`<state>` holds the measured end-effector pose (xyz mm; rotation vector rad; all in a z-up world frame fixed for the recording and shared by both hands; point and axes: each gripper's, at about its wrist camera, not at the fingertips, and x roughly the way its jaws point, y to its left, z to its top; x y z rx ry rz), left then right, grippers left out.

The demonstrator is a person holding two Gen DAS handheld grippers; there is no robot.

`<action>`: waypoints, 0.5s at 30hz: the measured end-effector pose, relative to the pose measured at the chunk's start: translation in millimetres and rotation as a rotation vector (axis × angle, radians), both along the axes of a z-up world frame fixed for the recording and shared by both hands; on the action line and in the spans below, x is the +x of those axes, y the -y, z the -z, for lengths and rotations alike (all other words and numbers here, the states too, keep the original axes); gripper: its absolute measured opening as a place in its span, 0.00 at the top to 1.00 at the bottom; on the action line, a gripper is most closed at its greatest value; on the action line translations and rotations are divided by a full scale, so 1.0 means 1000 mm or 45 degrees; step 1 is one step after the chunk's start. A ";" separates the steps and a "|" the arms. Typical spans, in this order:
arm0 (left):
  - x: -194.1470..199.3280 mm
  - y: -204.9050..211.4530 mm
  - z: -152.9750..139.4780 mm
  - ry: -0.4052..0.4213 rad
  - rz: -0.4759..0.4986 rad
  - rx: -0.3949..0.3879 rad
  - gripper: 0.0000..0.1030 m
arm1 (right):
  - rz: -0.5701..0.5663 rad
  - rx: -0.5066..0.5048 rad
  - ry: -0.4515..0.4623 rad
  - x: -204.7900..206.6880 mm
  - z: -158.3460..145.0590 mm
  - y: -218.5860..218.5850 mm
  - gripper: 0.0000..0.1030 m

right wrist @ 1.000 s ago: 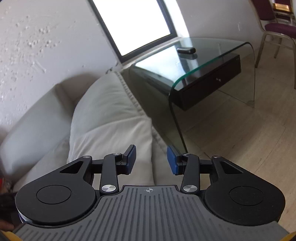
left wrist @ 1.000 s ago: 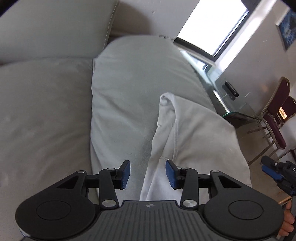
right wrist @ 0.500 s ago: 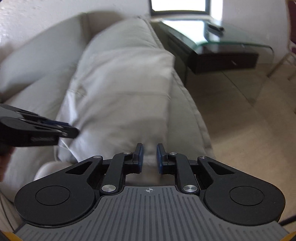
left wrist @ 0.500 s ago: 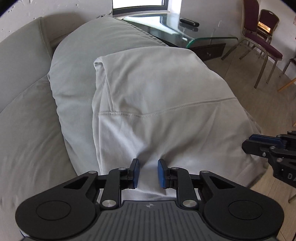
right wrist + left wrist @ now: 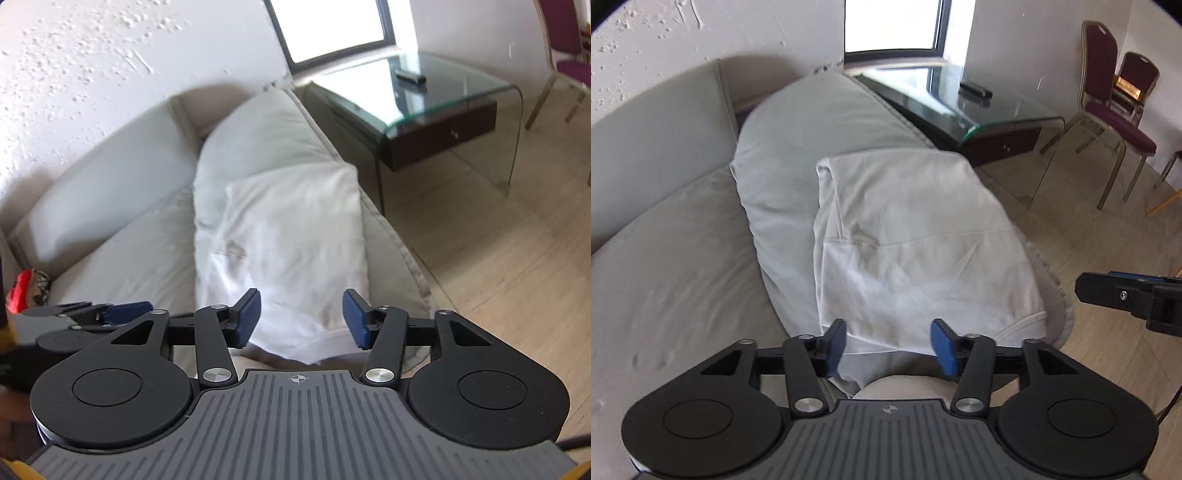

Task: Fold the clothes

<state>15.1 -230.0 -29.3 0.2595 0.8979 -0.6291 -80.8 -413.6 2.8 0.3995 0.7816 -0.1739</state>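
White garment (image 5: 916,236), one piece, folded and draped over the sofa armrest (image 5: 798,147) at the sofa's outer edge, probably laid there as a firm ridge for flattening. Left gripper (image 5: 888,343) spread wide, empty, just above the near hem. Right gripper (image 5: 301,319) likewise wide apart, holding nothing, at the hem's corner, likely just clear of the cloth. Two grippers, one glass side table (image 5: 454,88), two purple chairs (image 5: 1115,110) beyond.
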 end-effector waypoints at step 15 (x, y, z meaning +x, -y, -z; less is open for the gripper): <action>-0.051 -0.022 -0.072 0.089 -0.036 -0.098 0.01 | -0.030 -0.203 0.018 -0.031 -0.082 -0.039 0.22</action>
